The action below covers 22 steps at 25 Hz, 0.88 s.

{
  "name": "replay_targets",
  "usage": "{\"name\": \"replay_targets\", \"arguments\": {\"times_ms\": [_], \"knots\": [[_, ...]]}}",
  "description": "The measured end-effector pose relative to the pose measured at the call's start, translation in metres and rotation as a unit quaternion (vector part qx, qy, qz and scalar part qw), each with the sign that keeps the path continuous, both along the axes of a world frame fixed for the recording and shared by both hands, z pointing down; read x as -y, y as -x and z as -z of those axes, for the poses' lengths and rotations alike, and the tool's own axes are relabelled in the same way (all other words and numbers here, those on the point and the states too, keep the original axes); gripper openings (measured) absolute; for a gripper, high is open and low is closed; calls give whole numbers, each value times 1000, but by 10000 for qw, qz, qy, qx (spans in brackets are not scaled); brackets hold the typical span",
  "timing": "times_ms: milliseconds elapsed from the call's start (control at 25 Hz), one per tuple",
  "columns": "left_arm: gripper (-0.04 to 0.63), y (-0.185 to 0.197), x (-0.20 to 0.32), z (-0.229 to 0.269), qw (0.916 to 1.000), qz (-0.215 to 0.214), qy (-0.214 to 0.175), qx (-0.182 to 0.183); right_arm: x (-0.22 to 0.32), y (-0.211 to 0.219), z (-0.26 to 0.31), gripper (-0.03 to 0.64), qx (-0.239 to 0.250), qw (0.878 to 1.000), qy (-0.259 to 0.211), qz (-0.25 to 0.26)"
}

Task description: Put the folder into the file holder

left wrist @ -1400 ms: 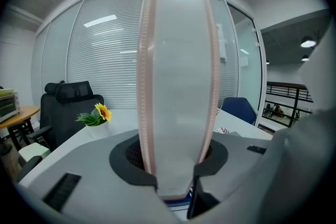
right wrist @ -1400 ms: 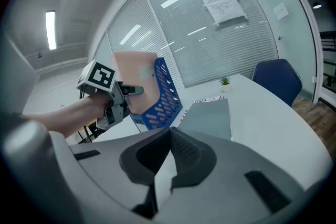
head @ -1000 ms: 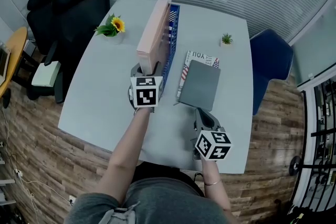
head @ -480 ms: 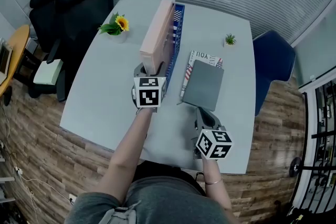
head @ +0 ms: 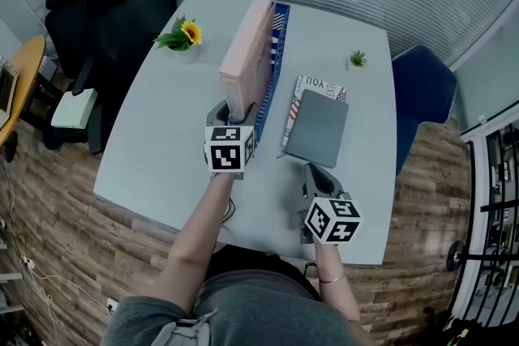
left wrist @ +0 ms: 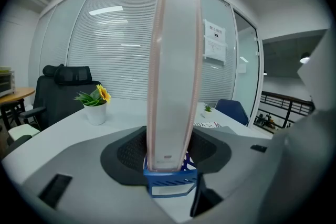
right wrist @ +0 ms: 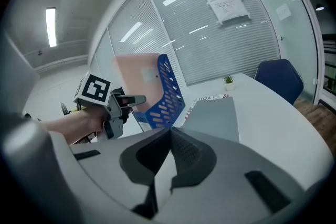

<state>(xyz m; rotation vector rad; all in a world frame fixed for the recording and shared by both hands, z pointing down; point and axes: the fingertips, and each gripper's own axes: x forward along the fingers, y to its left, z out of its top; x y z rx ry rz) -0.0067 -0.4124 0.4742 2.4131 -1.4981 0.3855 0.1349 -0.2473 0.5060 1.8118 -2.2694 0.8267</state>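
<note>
A pink folder (head: 247, 61) stands upright in the blue file holder (head: 270, 73) on the white table. My left gripper (head: 235, 111) is at its near end. In the left gripper view the folder's spine (left wrist: 173, 86) rises between the jaws above the holder's front (left wrist: 169, 183). The jaws have just been opening, and the pads stand off the spine, so the left gripper (left wrist: 170, 149) is open. My right gripper (head: 315, 173) is shut and empty, just short of a grey folder (head: 318, 130) lying flat; its pads (right wrist: 169, 134) meet.
The grey folder lies on a printed magazine (head: 312, 83). A sunflower pot (head: 182, 36) stands at the table's far left and a small green plant (head: 358, 59) at the far right. A black office chair (head: 113, 12) and a blue chair (head: 418, 93) flank the table.
The left gripper has stayed at the pink folder's near end, drawn back very slightly toward me. The folder remains upright in the holder. The right gripper has kept still.
</note>
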Motion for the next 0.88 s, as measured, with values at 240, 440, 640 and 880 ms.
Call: {"name": "replay_targets", "arguments": {"times_ms": [240,440,640,880], "knots": [[212,10,-16,1,9991,-206,11,-358,0,10,1,6,-68,9999,13,101],[212,17,-32,2,9981,-334,-8,-513,1,19,1,8,-127,9998,-3,162],[206,20,-56,-1,9970,-533,15,-566,2,26,3,6,-168,9996,-15,215],[149,28,-76,-8,9964,-632,42,-571,1,36,6,6,-215,9993,-52,290]]}}
